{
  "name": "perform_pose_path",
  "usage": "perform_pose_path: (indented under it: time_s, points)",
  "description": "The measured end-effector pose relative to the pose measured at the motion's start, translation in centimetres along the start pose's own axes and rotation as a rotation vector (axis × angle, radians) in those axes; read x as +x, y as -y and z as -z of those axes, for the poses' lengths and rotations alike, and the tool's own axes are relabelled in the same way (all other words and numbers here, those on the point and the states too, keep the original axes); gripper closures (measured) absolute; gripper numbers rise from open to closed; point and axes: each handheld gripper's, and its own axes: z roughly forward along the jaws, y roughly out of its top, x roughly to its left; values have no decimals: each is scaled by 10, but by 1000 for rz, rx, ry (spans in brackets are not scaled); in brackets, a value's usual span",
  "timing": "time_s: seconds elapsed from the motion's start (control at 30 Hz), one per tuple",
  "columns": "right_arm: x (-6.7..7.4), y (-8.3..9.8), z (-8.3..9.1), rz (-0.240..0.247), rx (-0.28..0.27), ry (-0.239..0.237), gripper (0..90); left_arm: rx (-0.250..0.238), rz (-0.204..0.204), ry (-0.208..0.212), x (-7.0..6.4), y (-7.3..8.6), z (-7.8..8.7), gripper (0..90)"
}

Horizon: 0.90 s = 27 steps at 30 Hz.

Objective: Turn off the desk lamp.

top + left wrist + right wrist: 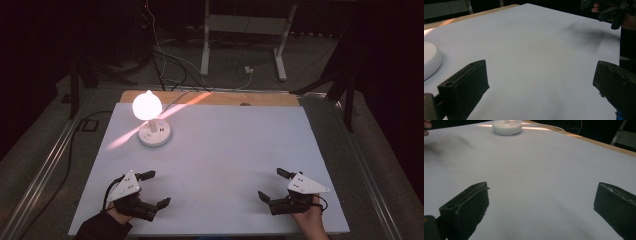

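Note:
A lit bulb (pixel 146 105) glows on a short stem above a round white lamp base (pixel 154 134) at the back left of the white table top (pixel 225 150). My left gripper (pixel 156 189) rests near the front left edge, jaws wide apart, nothing between them. My right gripper (pixel 273 184) rests near the front right edge, also open and holding nothing. In the left gripper view the lamp base (pixel 430 61) sits at the left edge and the other gripper (pixel 614 12) shows at top right. In the right gripper view the lamp base (pixel 507 127) lies far ahead.
A white cable (pixel 175 97) runs from the lamp off the table's wooden back edge (pixel 210 98). Beyond it stand white desk legs (pixel 242 45) and loose cables on a dark floor. Metal rails (pixel 40 170) flank the table.

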Motion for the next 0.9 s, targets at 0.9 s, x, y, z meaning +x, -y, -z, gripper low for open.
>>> perform_pose_path:
  time_s: [0.9]
  points:
    - [2, -2, 0, 17, -20, 0, 0, 23, -62, -11, -8, -6, 0, 6]
